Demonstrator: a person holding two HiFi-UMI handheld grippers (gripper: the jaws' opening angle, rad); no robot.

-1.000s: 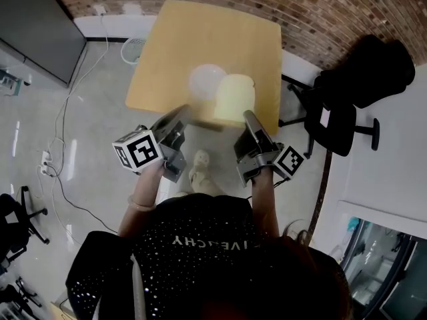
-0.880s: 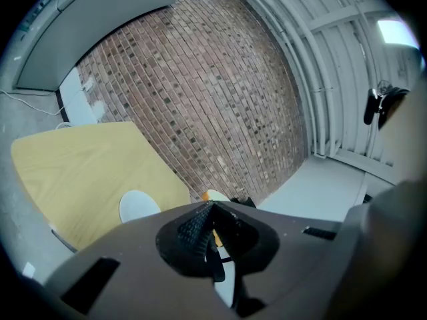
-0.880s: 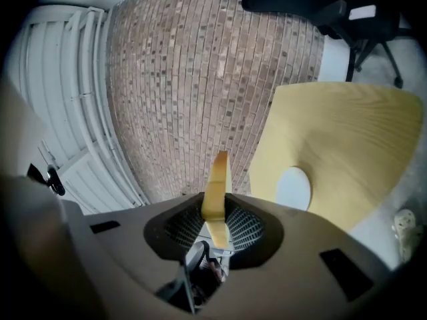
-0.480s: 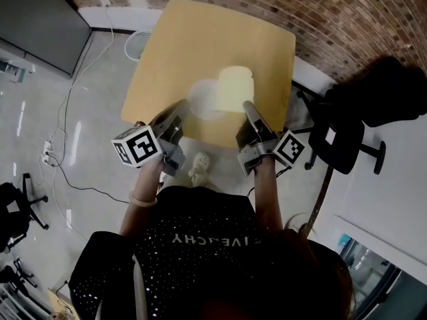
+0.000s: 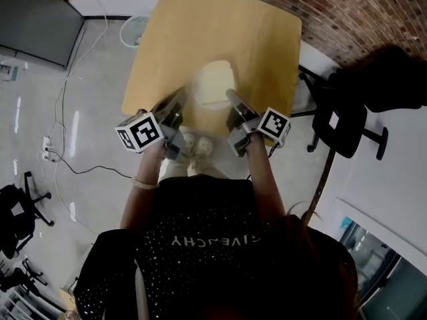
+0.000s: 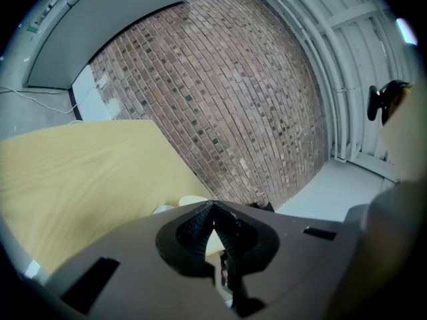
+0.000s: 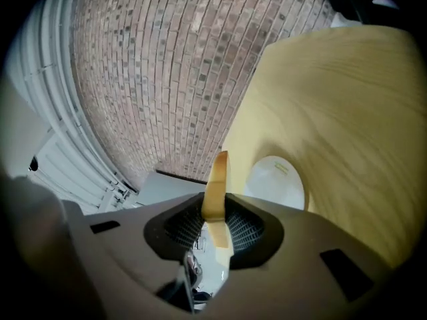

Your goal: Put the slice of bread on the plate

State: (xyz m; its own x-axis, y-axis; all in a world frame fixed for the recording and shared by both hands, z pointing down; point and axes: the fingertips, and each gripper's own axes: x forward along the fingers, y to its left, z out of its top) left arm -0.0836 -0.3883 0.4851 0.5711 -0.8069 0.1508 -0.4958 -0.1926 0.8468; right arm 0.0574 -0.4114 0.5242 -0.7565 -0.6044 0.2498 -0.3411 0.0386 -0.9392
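In the head view a pale slice of bread [image 5: 215,84] hangs over the white plate [image 5: 197,91], which sits near the front edge of the wooden table [image 5: 200,32]. My right gripper [image 5: 231,97] is shut on the slice's near edge. In the right gripper view the bread [image 7: 216,179] stands edge-on between the pads of the right gripper [image 7: 215,204], with the plate [image 7: 277,182] just to its right, below. My left gripper [image 5: 180,97] hovers at the plate's left, by the table edge. In its own view the left gripper [image 6: 213,207] is shut with nothing in it.
A black office chair [image 5: 363,92] stands right of the table. Cables [image 5: 63,145] trail over the floor at the left, and a white round basket [image 5: 133,31] sits by the table's far left corner. A brick wall [image 5: 347,12] runs behind. The person's shoes [image 5: 197,145] show below the table edge.
Both grippers have moved forward and down toward the table. The bread, held beyond the plate's right before, now hangs over the plate.
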